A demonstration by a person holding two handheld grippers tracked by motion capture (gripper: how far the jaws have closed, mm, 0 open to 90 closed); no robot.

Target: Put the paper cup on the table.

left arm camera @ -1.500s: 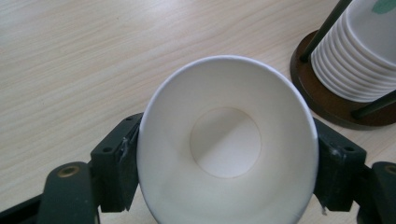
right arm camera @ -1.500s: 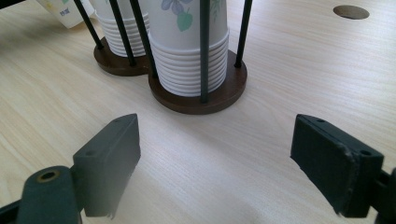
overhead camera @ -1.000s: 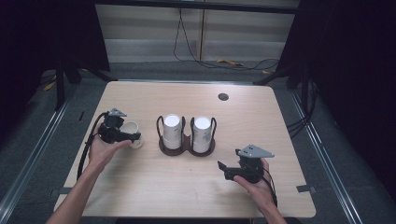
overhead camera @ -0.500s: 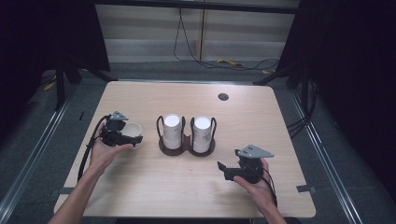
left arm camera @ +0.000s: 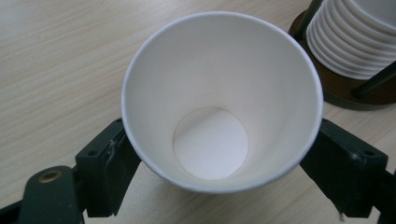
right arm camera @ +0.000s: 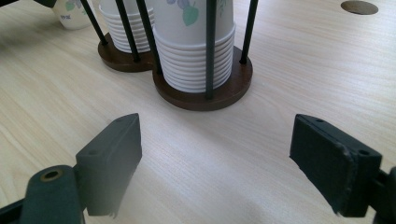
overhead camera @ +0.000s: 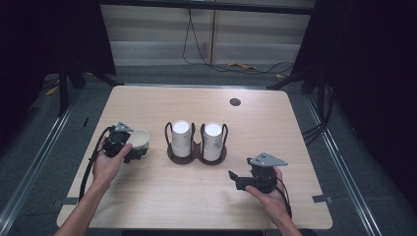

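A white paper cup [overhead camera: 139, 138] lies tilted on its side at the table's left, and my left gripper [overhead camera: 134, 147] is shut on it. In the left gripper view the cup [left arm camera: 210, 93] shows its open mouth, with a black jaw pressed against each side of the rim. A dark wooden cup holder [overhead camera: 196, 156] with black rods stands mid-table and carries two stacks of cups [overhead camera: 181, 138] [overhead camera: 212, 141]. My right gripper [overhead camera: 235, 180] rests near the front right, open and with nothing in it. It faces the holder [right arm camera: 205, 95] and the nearer stack [right arm camera: 194, 56].
The pale wooden table [overhead camera: 275, 128] has a round dark cable hole [overhead camera: 235, 102] at the back right. Dark floor and metal rails surround the table. Bare tabletop lies between my right gripper and the holder.
My left gripper has drawn slightly toward the person with the cup in it. The right gripper has stayed put.
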